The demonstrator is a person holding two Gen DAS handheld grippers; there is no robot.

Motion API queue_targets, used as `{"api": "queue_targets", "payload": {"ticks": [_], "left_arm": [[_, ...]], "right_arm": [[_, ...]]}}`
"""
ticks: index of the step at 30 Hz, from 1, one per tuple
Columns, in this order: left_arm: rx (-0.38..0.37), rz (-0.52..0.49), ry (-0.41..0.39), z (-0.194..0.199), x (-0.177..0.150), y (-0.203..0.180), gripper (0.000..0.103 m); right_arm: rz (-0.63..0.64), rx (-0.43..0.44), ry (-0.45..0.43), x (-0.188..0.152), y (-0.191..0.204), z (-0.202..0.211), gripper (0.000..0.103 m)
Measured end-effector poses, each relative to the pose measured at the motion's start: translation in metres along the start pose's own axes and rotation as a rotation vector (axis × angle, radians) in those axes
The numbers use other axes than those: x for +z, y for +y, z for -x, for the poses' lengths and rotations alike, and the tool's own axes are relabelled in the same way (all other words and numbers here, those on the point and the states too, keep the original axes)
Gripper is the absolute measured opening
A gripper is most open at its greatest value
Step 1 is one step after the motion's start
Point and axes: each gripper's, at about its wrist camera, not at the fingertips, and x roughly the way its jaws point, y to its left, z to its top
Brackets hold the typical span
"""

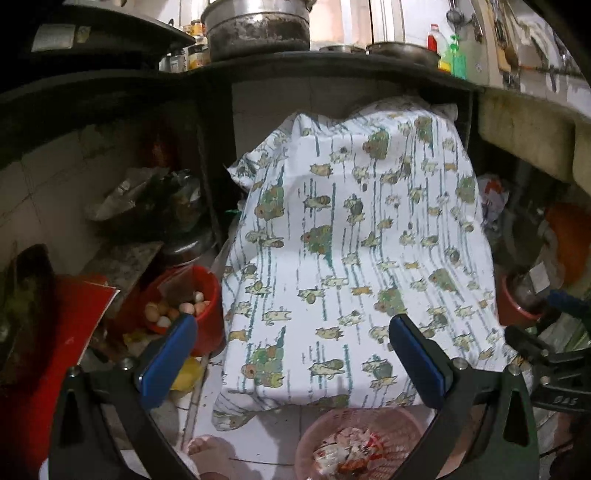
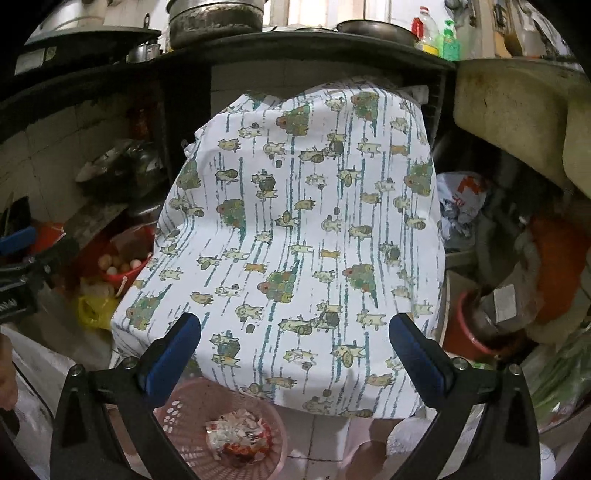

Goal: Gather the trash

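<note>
L gripper [image 1: 291, 363]: fingers spread wide, nothing between, hanging over patterned cloth [image 1: 354, 251] mid-frame. R gripper [image 2: 295, 362]: fingers likewise spread to the max, empty. Pink basket [image 2: 184, 417] on tiled floor, bottom centre of R view, bottom centre-right in L view; crumpled wrappers [image 2: 236, 435] lying inside. Red bucket [image 1: 208, 295] w/ eggs at left, beside cloth. Big pot [image 1: 258, 26] on dark shelf, top of frame. Bare foot [image 1: 210, 450] bottom left of basket in L view.
</note>
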Motion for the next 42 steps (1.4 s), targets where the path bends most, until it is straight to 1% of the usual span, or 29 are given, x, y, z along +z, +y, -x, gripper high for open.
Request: {"api": "queue_targets", "payload": {"ticks": [8,16,19,24,28,35,38,42], "left_arm": [[-0.012,-0.007,0.002,-0.004,0.002,-0.006,0.103],[-0.007,-0.004,0.001,-0.005,0.002,-0.007,0.103],[-0.020,0.010,0.010,-0.007,0.003,-0.005,0.103],[0.010,0.007,-0.004,-0.005,0.002,-0.006,0.103],[0.010,0.004,-0.008,-0.004,0.002,-0.007,0.103],[-0.021,0.030,0.029,-0.008,0.000,-0.002,0.103],[-0.017,0.039,0.027,-0.007,0.000,0.000,0.103],[-0.005,0.024,0.023,-0.007,0.001,-0.001,0.103]], "right_arm": [[-0.039,0.020,0.010,0.000,-0.008,-0.002,0.103],[-0.071,0.009,0.028,0.000,-0.015,-0.007,0.103],[-0.082,0.006,0.032,-0.001,-0.017,-0.008,0.103],[-0.082,0.005,0.034,-0.001,-0.017,-0.008,0.103],[-0.084,0.001,0.034,-0.001,-0.016,-0.008,0.103],[-0.086,0.002,0.034,-0.002,-0.015,-0.007,0.103],[-0.084,0.000,0.034,-0.002,-0.015,-0.007,0.103],[-0.085,0.000,0.036,-0.001,-0.014,-0.008,0.103]]}}
